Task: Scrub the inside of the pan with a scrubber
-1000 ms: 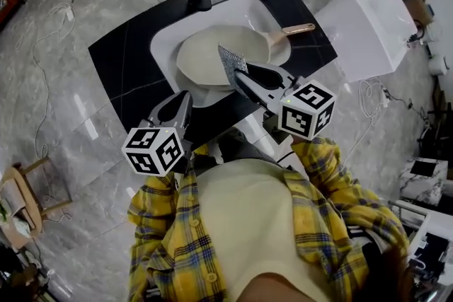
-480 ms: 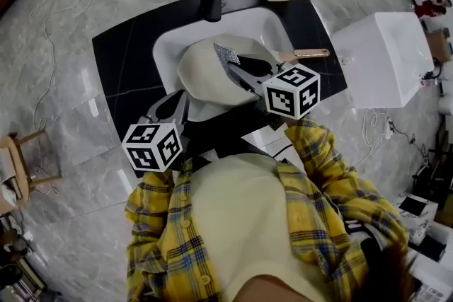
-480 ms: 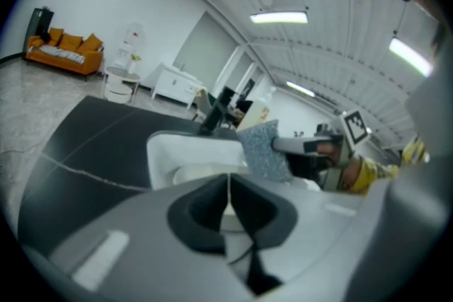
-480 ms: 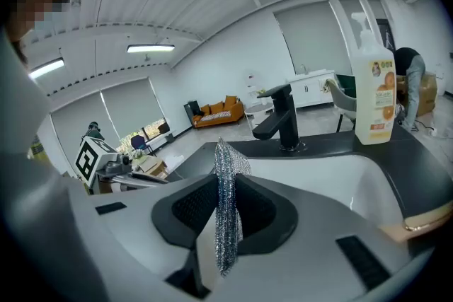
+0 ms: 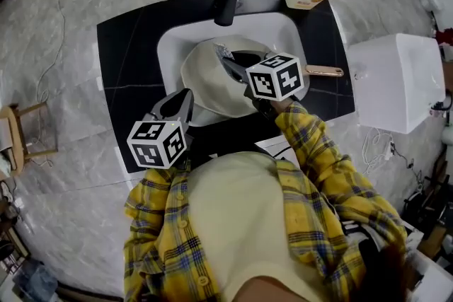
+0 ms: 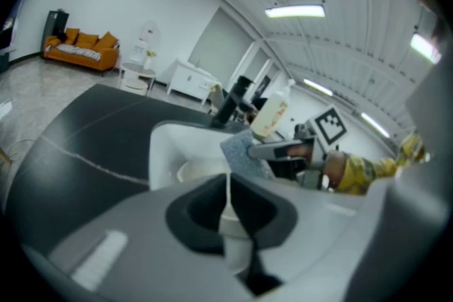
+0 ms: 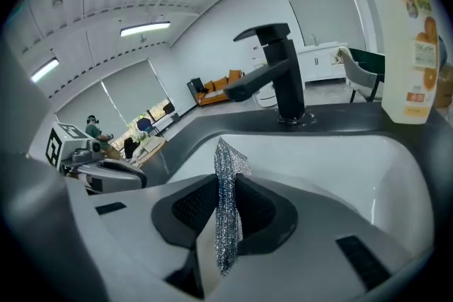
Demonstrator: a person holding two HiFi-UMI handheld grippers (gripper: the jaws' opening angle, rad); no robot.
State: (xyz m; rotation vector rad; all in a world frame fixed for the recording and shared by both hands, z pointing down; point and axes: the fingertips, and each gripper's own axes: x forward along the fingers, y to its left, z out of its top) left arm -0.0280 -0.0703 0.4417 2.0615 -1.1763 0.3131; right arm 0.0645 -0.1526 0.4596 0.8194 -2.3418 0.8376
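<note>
over 1 sink [image 5: 167,46] w/ 1 pan [image 5: 205,78]: of 2, right hand-held gripper [image 7: 225,187] clamped on 1 scrubber [image 7: 228,158] above pan; left hand-held gripper [image 6: 228,189] jaws together, empty.

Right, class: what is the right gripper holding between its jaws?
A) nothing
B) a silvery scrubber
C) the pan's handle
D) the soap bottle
B: in the right gripper view, the right gripper has its jaws closed on the silvery scrubber, whose top sticks up above them.

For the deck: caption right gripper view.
Right gripper clamps a silvery mesh scrubber at the white sink, black faucet behind.
</note>
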